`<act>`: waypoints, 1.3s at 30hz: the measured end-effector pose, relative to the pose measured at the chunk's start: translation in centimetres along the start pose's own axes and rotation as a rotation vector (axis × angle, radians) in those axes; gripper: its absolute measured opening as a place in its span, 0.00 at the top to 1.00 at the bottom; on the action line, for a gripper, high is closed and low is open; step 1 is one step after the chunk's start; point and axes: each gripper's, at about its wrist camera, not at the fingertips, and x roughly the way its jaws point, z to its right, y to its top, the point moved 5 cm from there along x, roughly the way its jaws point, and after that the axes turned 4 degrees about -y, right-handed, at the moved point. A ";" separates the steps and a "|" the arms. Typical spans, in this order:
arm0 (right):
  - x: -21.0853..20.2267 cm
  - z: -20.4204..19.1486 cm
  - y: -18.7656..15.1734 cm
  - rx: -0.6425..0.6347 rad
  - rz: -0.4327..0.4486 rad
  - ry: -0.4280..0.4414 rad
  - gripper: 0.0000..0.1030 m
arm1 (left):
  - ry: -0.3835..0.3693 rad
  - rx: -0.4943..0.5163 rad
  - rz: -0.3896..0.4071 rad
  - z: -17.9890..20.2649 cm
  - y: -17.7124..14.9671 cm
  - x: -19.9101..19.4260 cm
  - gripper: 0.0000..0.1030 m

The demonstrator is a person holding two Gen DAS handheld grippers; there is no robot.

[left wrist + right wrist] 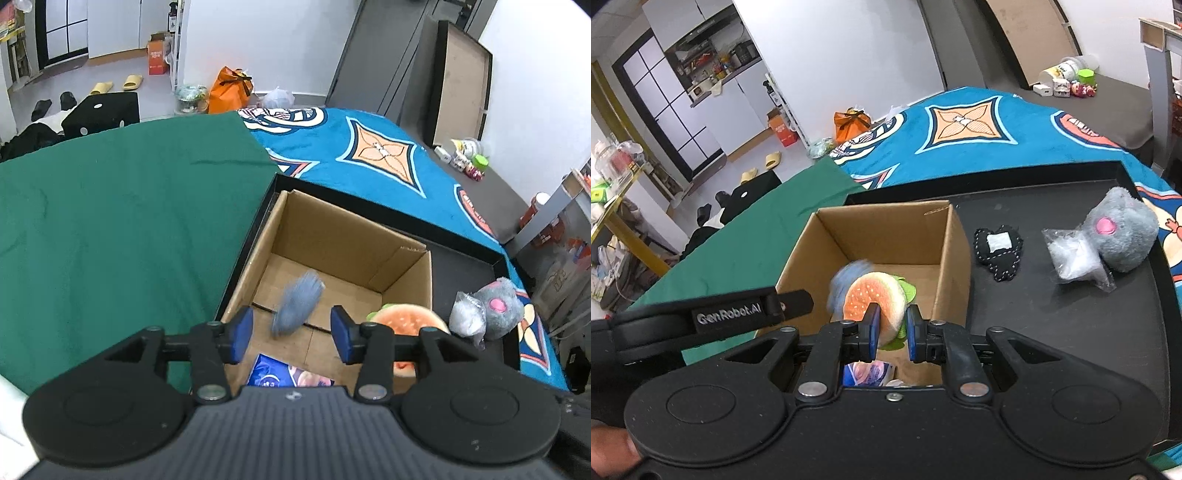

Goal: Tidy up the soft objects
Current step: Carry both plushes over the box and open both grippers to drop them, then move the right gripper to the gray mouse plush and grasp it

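We see a blurred blue-grey fluffy toy (297, 304) inside the cardboard box (334, 236), between but clear of the left gripper (291, 334) fingers, which stand apart. The right gripper (892, 332) is clamped on a plush burger (873, 304) over the box's near edge. A grey plush mouse (1123, 234) lies on the black tray (1052, 325) to the right.

A black tray (1052, 332) carries the cardboard box (955, 236) and, seemingly, three plush toys.
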 end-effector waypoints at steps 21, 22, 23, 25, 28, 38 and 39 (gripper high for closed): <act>-1.6 2.6 -0.9 0.047 -0.014 -0.006 0.78 | 0.028 0.018 -0.049 1.1 -1.1 -0.4 0.42; -1.7 2.8 -0.9 0.050 -0.012 -0.009 0.78 | 0.028 0.027 -0.048 1.4 -1.1 -0.4 0.41; -1.8 3.2 -0.9 0.056 -0.011 -0.011 0.78 | 0.029 0.036 -0.048 1.8 -1.2 -0.5 0.38; -2.0 3.8 -0.8 0.065 -0.008 -0.012 0.78 | 0.030 0.051 -0.047 2.5 -1.2 -0.6 0.35; -2.4 5.2 -0.7 0.077 -0.002 -0.022 0.73 | 0.030 0.058 -0.048 3.5 -1.3 -0.7 0.30; -3.2 9.7 -0.6 0.124 0.013 -0.049 0.60 | 0.047 0.093 -0.055 6.8 -1.6 -0.4 0.26; -3.3 10.2 -0.5 0.127 0.015 -0.050 0.60 | 0.049 0.095 -0.055 7.0 -1.6 -0.3 0.26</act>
